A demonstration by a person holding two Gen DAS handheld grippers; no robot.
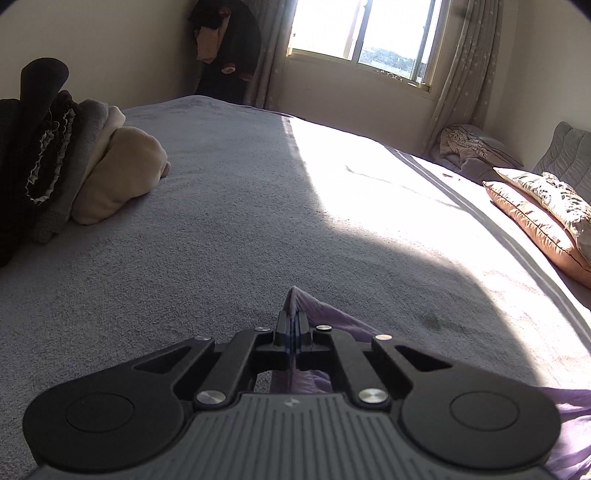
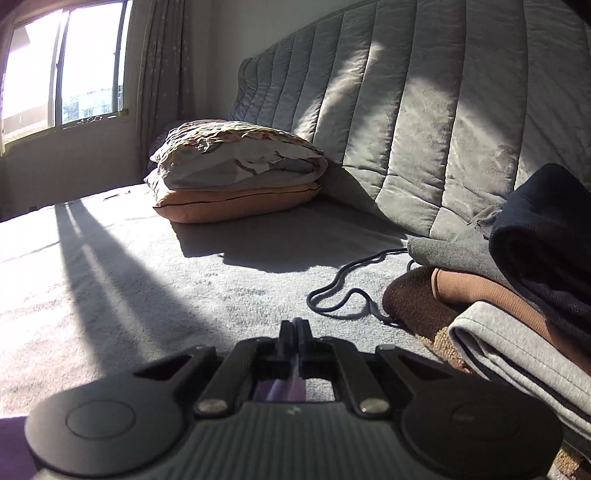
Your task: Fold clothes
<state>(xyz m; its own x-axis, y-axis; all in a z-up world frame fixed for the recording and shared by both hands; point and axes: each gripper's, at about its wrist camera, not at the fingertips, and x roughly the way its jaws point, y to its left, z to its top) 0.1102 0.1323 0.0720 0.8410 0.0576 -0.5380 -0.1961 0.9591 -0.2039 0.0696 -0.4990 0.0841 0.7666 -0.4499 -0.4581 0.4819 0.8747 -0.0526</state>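
Bedroom, sunlit; a grey-blue bed (image 1: 229, 229) fills both views, window (image 1: 365, 33) and curtains beyond it, a padded grey headboard (image 2: 424, 110) at its head. All places below are given from the bed.

Left gripper (image 1: 293, 321): fingers pressed together, pinching a peak of thin lilac cloth (image 1: 332, 321). The cloth trails from the fingers down to the bed's near edge, right of the gripper. Right gripper (image 2: 294, 328): fingers closed too, a sliver of the same lilac cloth showing between and under them, low over the middle of the bed.

Step, as a judgement: both grippers hold an edge or corner of the lilac garment just above the bed. This fits carrying it out to spread flat, or bringing one edge across for a fold. Most of the garment is out of view, so I cannot tell which. Either way the next move calls for both pinches kept firm and the held edge level, cloth taut between the grippers, no drag wrinkles on the bedcover.

Containers: none seen. Clothes sit in loose stacks on the bed: a pile (image 1: 55, 166) of black, grey and cream pieces at its far left side; another stack (image 2: 517, 280) of dark, brown and light grey pieces against the headboard end, with a black cord (image 2: 343, 291) looping out beside it. Two pillows (image 2: 236, 177) are stacked by the headboard.
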